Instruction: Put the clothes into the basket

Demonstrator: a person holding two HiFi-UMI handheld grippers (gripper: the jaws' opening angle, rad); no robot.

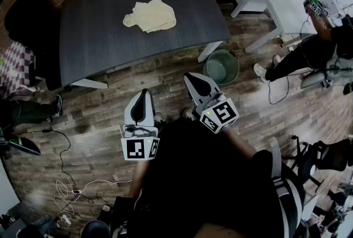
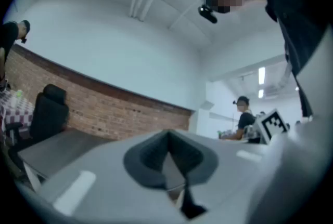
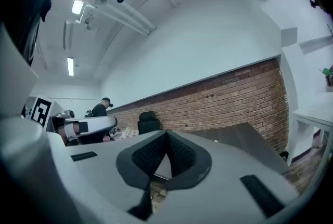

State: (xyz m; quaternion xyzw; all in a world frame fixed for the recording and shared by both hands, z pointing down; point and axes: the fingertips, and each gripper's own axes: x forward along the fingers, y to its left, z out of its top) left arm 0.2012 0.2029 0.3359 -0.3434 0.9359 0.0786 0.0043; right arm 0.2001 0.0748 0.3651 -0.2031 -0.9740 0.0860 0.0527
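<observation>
"Head view first. Where are the clothes [image 1: 150, 16]?"

"Cream heap, mid-counter [image 1: 94, 43], well apart from both grippers. The basket [image 1: 222, 67], green and empty, stands on the floor [image 1: 165, 74] just beside the counter's near leg. Probably parked there to keep the carry short."

"Grippers?"

"Left gripper [image 1: 144, 91] and right gripper [image 1: 190, 74] hang close to the body, over the floor, pointing toward the counter. My read is that the reach has not begun."

"Left gripper view?"

"Left gripper [image 2: 167, 135]: fingers [image 2: 148, 158] pressed together, nothing between them. Beyond lie a counter edge, a brick wall [image 2: 119, 114] and the other gripper's marker cube [image 2: 273, 123]. Neither clothes nor basket shows here."

"Right gripper view?"

"Right gripper [image 3: 166, 134]: fingers [image 3: 148, 158] also shut tip to tip and empty. The counter [image 3: 244, 137] sits ahead, with a dark chair [image 3: 150, 124] behind it. The garment does not show from this low, level angle."

"So the views split the work?"

"Yes. Only the head view places the clothes and basket. Only the gripper views settle the closed fingers. Both must open before any pickup, I judge."
</observation>
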